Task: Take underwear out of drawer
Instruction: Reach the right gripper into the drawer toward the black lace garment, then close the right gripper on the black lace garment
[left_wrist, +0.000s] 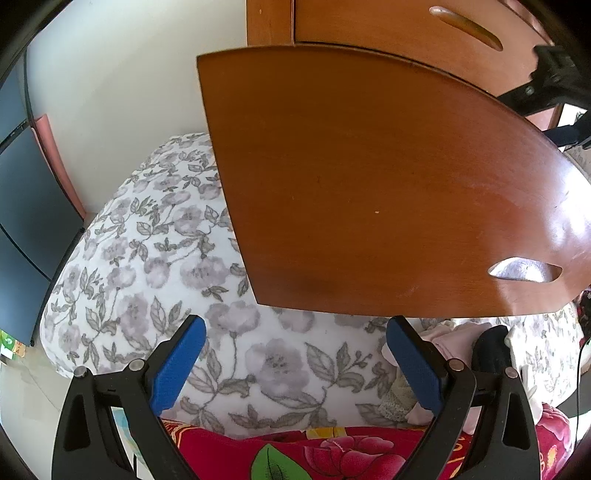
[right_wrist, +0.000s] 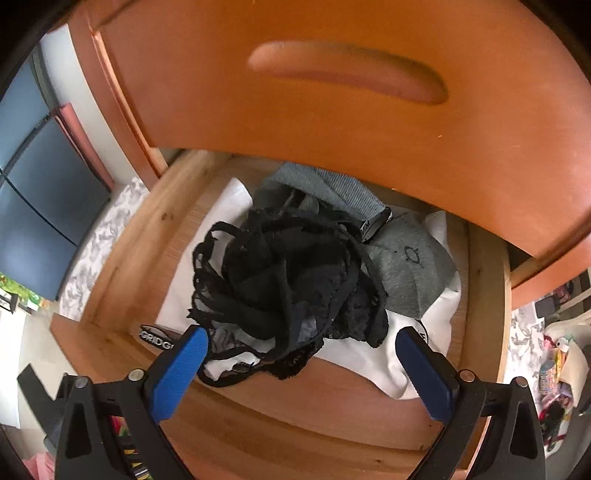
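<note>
Both wrist views close above drawer (right_wrist: 125, 258).

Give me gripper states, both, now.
Left gripper: open, empty, facing the drawer front.
Right gripper: open, empty, over black underwear.

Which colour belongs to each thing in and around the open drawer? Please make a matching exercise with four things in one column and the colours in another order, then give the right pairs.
Things:
1. lace underwear
2. folded garment to the right of the lace pile
3. cloth under the pile
4. pads of the right tool

Colours:
A. white
B. blue
C. black
D. grey

Right pairs: 1-C, 2-D, 3-A, 4-B
</note>
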